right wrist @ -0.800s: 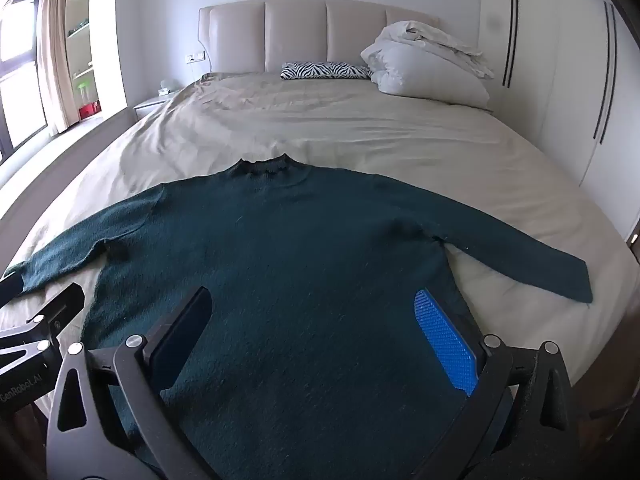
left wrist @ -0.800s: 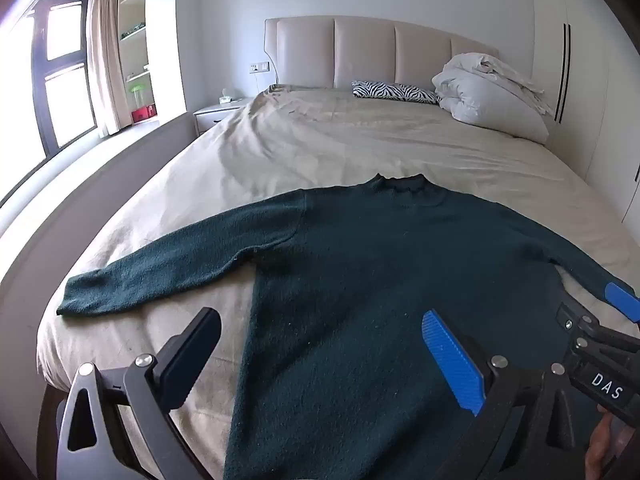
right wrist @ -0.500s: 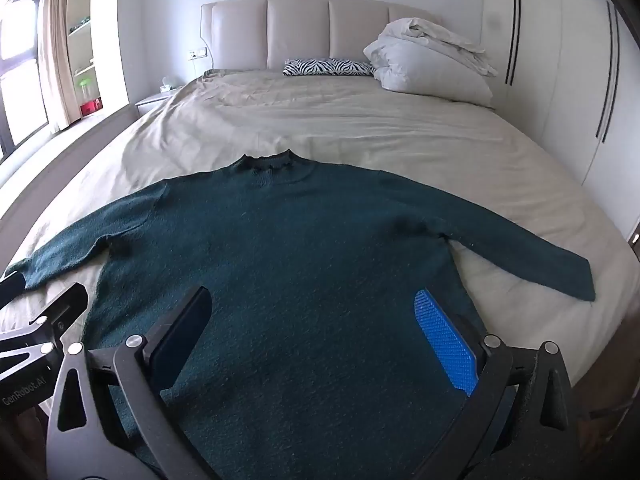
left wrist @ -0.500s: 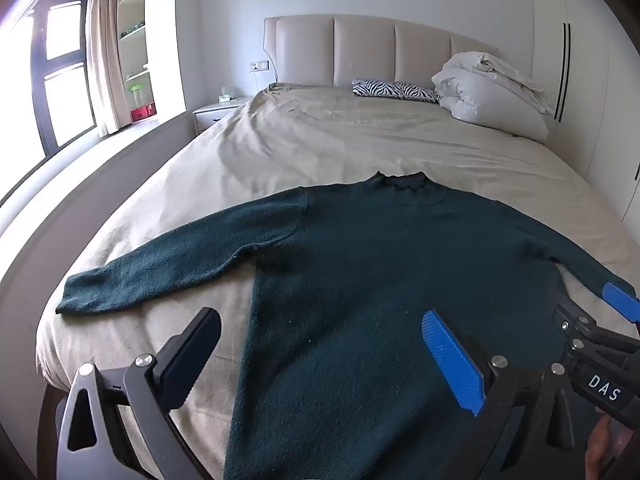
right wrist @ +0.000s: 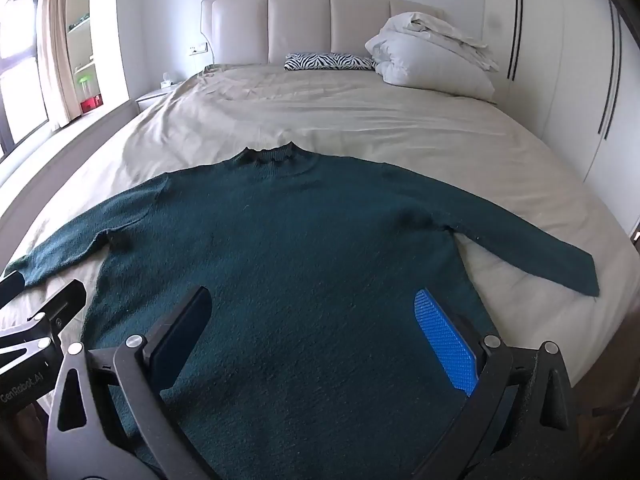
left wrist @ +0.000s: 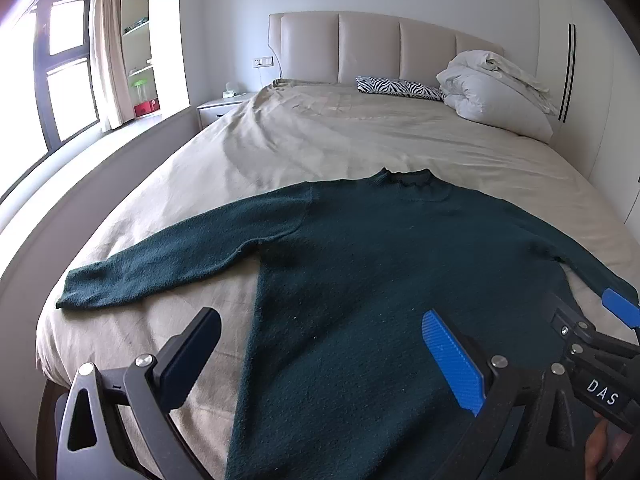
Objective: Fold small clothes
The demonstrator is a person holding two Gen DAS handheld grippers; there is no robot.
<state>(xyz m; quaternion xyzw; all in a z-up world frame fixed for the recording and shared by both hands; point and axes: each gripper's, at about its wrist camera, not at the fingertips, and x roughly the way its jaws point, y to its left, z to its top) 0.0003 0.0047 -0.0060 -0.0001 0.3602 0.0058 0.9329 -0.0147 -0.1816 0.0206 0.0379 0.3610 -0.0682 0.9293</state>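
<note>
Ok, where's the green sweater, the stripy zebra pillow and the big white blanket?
sweater (right wrist: 320,248), right wrist view, middle of its chest.
zebra pillow (right wrist: 328,61), right wrist view, middle of its striped top.
white blanket (left wrist: 496,92), left wrist view, middle of the bundled pile.

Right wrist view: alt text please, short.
A dark green sweater lies flat, sleeves spread, on a beige bed, collar toward the headboard. The right gripper hangs above its lower half, open and empty.

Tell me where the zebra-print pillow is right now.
In both wrist views the zebra-print pillow lies at the far end of the bed, against the headboard, just left of the heaped white duvet and well beyond the green sweater.
</note>
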